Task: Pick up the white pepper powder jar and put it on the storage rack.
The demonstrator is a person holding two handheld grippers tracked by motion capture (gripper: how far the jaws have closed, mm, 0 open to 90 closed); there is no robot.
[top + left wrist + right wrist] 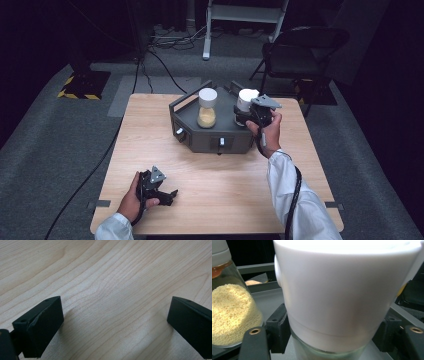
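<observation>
A dark grey box-shaped holder with a rail and front knobs stands at the far middle of the wooden table. Two white-lidded glass jars stand on it. The left jar holds yellow grains. My right gripper is shut on the right jar, with one jaw on each side just below its white lid; this jar's contents are hidden. My left gripper rests open on bare wood near the front left edge, with nothing between its fingers.
Beyond the table stand a black chair at the back right and a white frame. Cables run over the grey floor, and a yellow-black marked patch lies at the back left. A cable trails along the right sleeve.
</observation>
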